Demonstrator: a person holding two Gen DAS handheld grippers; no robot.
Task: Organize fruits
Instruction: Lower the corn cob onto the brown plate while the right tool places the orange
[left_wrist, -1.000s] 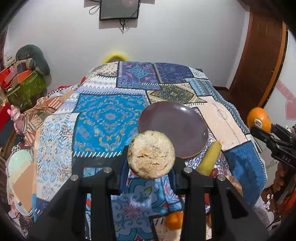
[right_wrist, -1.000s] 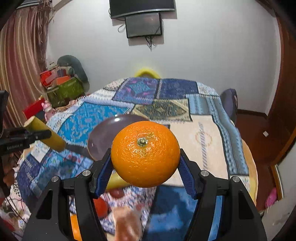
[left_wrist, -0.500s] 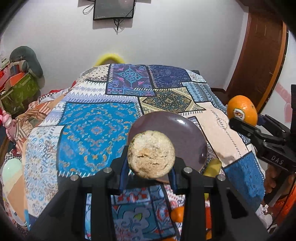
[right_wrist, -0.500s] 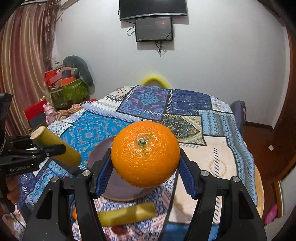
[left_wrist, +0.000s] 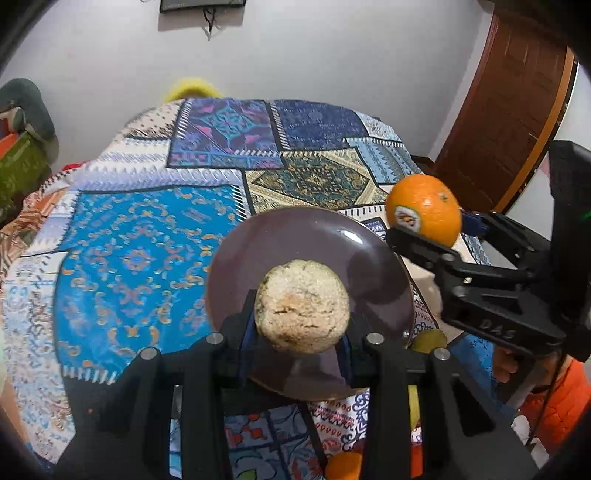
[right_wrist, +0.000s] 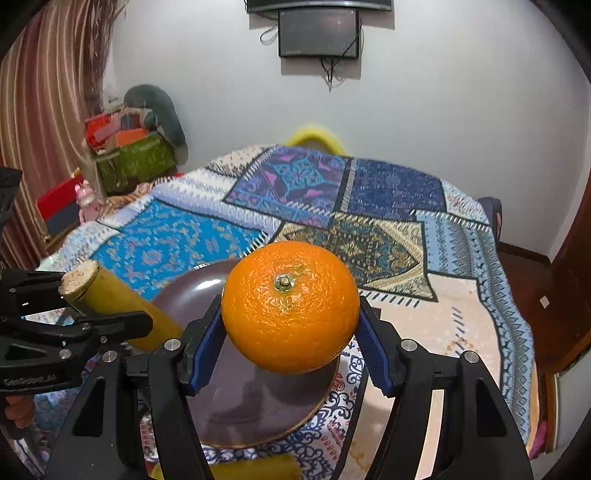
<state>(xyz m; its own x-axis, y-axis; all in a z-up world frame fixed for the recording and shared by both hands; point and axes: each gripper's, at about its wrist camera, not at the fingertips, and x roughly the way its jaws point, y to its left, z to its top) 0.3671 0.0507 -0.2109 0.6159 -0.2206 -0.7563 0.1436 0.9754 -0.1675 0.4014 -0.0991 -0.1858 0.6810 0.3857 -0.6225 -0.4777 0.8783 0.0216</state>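
Fingers of the left gripper clamp a yellow-green stick end-on above the brown plate. Right wrist view: the right gripper grips an orange over that plate, stick left of it.

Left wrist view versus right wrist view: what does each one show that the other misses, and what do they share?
Only the left wrist view shows the sticker on the orange, a second orange at the table's near edge, and an orange sleeve. Only the right wrist view shows the striped curtain and that the left tool holds a long yellow-green stick, which from its own camera shows only its round cut end. Both show the plate, the patchwork cloth and the right tool gripping the orange.
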